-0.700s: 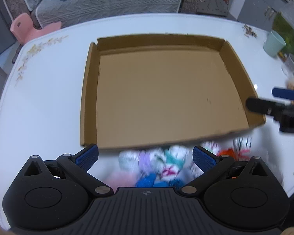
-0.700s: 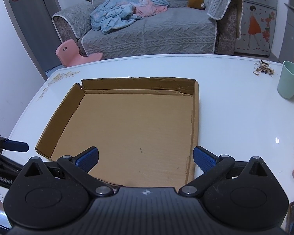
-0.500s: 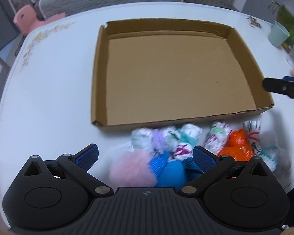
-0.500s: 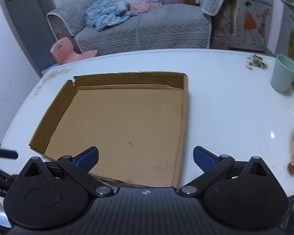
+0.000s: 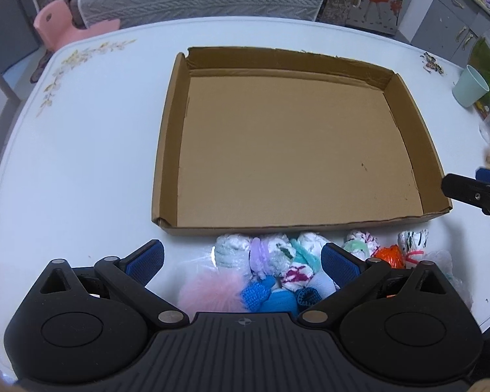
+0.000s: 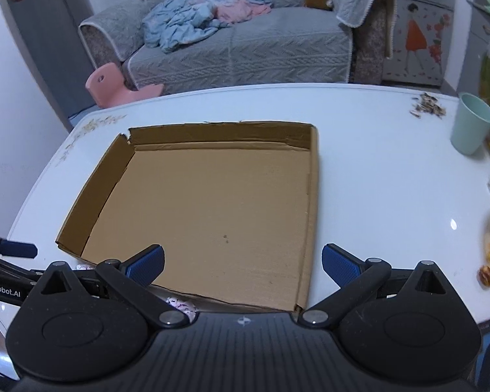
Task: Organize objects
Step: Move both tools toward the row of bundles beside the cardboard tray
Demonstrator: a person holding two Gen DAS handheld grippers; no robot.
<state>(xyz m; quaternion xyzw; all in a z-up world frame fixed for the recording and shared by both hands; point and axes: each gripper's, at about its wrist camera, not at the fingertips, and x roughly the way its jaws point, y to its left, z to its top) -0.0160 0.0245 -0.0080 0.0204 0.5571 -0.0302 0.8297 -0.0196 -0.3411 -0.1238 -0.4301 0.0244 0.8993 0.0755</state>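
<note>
Here, left wrist view: left gripper [image 5: 242,259] jaws spread wide, gripping nothing, above heap of rolled socks [image 5: 287,264] on white surface [image 5: 81,163], just beside near wall of cardboard tray [image 5: 166,163]. Pink fluffy ball [image 5: 212,292] at heap's left.

Right wrist view: right gripper [image 6: 243,263] jaws wide apart, empty, over tray's near edge. Mint cup [image 6: 472,124] well apart at right.

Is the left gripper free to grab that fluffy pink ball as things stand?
Probably yes. The left gripper has its jaws wide open and empty, pointing down at the pink ball, which lies uncovered on the table. The blue knitted piece touches it, so that might get nudged.
</note>
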